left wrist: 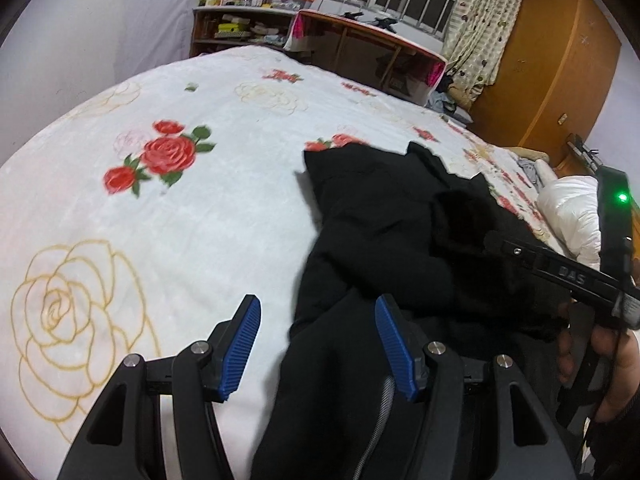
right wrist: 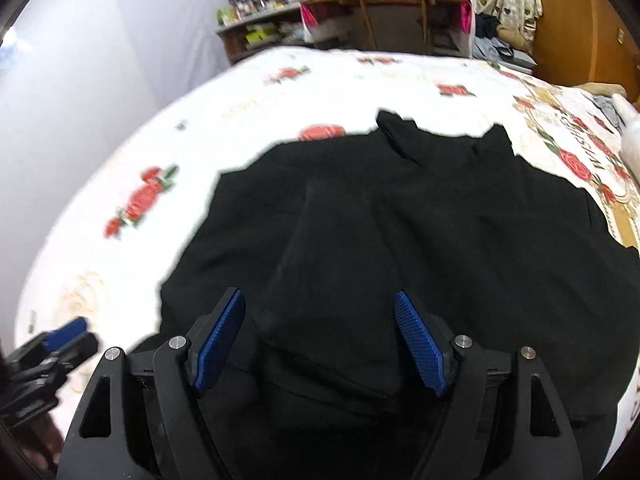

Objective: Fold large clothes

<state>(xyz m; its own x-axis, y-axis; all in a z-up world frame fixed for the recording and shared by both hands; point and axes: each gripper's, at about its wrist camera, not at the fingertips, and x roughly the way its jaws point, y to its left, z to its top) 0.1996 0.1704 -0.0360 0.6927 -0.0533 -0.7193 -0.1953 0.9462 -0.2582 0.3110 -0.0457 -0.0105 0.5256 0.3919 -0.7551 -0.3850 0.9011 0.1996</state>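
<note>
A large black garment (left wrist: 392,224) lies rumpled on a bed covered by a white sheet with rose prints (left wrist: 160,184). My left gripper (left wrist: 316,308) is open and empty, hovering over the garment's near left edge, with one blue pad over the sheet and the other over the cloth. In the right wrist view the garment (right wrist: 400,220) fills the middle. My right gripper (right wrist: 320,304) is open and empty just above the cloth. The right gripper's body shows at the right edge of the left wrist view (left wrist: 576,276), and the left gripper shows at the lower left of the right wrist view (right wrist: 60,340).
A wooden headboard unit (left wrist: 368,56) and cluttered shelves (left wrist: 240,28) stand at the bed's far end. A wooden wardrobe (left wrist: 560,68) and a curtain (left wrist: 484,32) are at the right. A white padded item (left wrist: 572,212) lies on the bed's right side.
</note>
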